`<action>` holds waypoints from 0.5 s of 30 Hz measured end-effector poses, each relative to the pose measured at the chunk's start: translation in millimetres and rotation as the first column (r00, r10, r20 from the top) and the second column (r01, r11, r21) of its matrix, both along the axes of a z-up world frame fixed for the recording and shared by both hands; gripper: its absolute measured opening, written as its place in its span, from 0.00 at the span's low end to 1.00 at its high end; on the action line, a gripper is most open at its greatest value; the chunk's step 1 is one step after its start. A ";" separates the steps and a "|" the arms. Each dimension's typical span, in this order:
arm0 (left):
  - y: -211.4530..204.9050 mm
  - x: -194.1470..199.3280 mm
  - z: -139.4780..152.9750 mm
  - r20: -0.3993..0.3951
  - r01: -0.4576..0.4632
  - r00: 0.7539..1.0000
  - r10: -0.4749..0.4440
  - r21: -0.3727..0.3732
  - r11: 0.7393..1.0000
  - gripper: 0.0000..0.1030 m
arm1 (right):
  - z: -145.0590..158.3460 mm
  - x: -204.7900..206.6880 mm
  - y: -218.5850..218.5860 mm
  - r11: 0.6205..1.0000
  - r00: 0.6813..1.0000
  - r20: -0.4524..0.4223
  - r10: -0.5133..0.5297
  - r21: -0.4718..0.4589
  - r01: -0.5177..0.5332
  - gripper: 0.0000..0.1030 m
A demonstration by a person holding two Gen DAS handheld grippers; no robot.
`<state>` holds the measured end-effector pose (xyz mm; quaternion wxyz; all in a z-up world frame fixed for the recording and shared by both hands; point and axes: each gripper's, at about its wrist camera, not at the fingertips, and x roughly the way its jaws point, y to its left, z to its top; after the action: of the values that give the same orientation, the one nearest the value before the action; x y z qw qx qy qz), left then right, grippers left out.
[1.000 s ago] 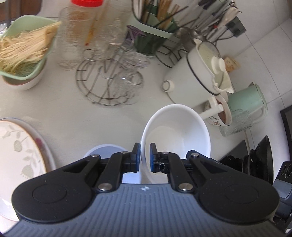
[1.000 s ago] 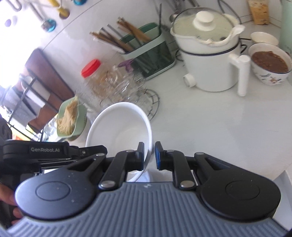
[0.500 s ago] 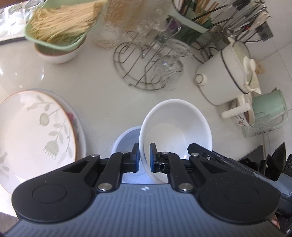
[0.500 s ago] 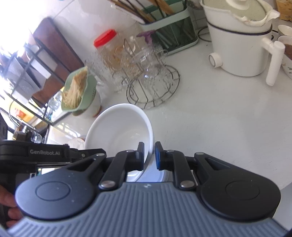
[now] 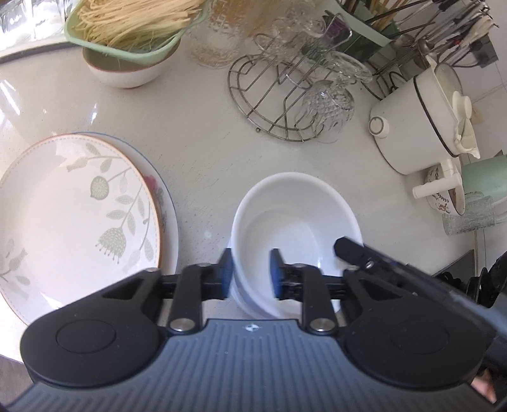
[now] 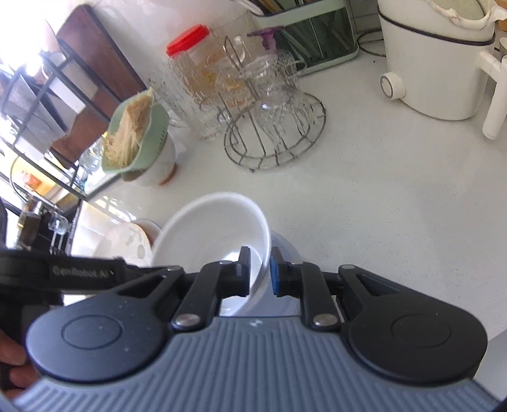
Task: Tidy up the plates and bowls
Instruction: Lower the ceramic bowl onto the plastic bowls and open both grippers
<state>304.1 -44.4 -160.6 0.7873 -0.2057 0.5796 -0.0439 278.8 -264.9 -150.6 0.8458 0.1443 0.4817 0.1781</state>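
A white bowl (image 5: 294,222) sits nested in a second white bowl (image 6: 286,250) on the counter. My left gripper (image 5: 250,272) is open, its jaws standing wide on either side of the bowl's near left rim. My right gripper (image 6: 259,269) is shut on the same bowl's opposite rim (image 6: 263,253), and its finger shows in the left wrist view (image 5: 351,250). A leaf-patterned plate (image 5: 73,218) lies on a larger plate to the left of the bowls.
A green colander of noodles (image 5: 133,22) rests on a bowl at the back left. A wire rack with glasses (image 5: 298,92), a utensil holder (image 6: 310,35), a white pot (image 5: 421,117) and a mint kettle (image 5: 484,180) stand behind and to the right.
The bowl has come down into the second bowl on the counter. My left gripper has opened and let go of the rim. My right gripper stays shut on it.
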 end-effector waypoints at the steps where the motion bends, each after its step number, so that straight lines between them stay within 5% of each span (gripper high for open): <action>1: 0.3 -1.5 1.5 0.009 0.004 1.000 -0.004 0.005 1.000 0.35 | 2.4 0.5 -2.3 1.000 1.000 0.004 -0.007 0.008 0.007 0.17; 6: 2.8 -4.7 5.5 0.034 -0.006 0.999 0.006 -0.007 1.000 0.46 | 9.8 0.6 -16.4 0.998 0.999 0.021 -0.050 0.047 0.049 0.33; 15: 4.4 -5.4 -1.9 0.046 -0.021 0.999 0.023 -0.042 0.999 0.46 | -11.2 15.6 -29.6 0.994 0.994 -0.066 -0.085 0.069 0.090 0.33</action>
<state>298.6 -40.1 -162.6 0.7966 -0.2271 0.5578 -0.0519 294.4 -294.5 -161.8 0.8315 0.2011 0.4946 0.1534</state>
